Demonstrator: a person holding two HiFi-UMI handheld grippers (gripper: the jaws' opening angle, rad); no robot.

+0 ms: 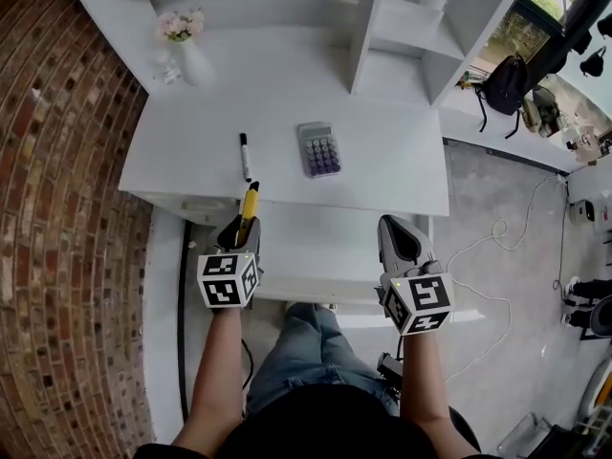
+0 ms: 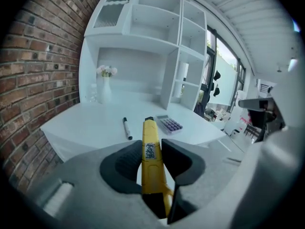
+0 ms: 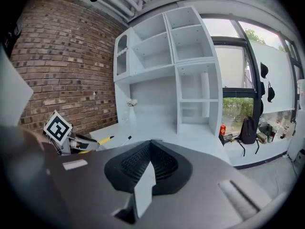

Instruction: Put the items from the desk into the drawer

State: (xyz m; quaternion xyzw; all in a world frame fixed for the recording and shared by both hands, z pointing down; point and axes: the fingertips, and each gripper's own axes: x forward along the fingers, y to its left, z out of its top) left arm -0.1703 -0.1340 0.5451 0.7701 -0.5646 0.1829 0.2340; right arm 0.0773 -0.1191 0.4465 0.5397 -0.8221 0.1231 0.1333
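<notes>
My left gripper (image 1: 243,224) is shut on a yellow utility knife (image 1: 250,202) that sticks forward out of the jaws. In the left gripper view the knife (image 2: 151,151) runs between both pads, tip toward the desk. It hangs over the pulled-out white drawer (image 1: 325,256) under the desk's front edge. On the white desk (image 1: 402,170) lie a black-capped marker (image 1: 245,155) and a grey calculator (image 1: 318,148) with purple keys. My right gripper (image 1: 395,226) hovers over the drawer's right side, jaws shut (image 3: 150,143) and empty.
A white vase with pink flowers (image 1: 184,48) stands at the desk's back left. White shelving (image 1: 402,17) rises at the back right. A brick wall (image 1: 57,208) runs along the left. A black backpack (image 1: 504,84) and cables lie on the floor to the right.
</notes>
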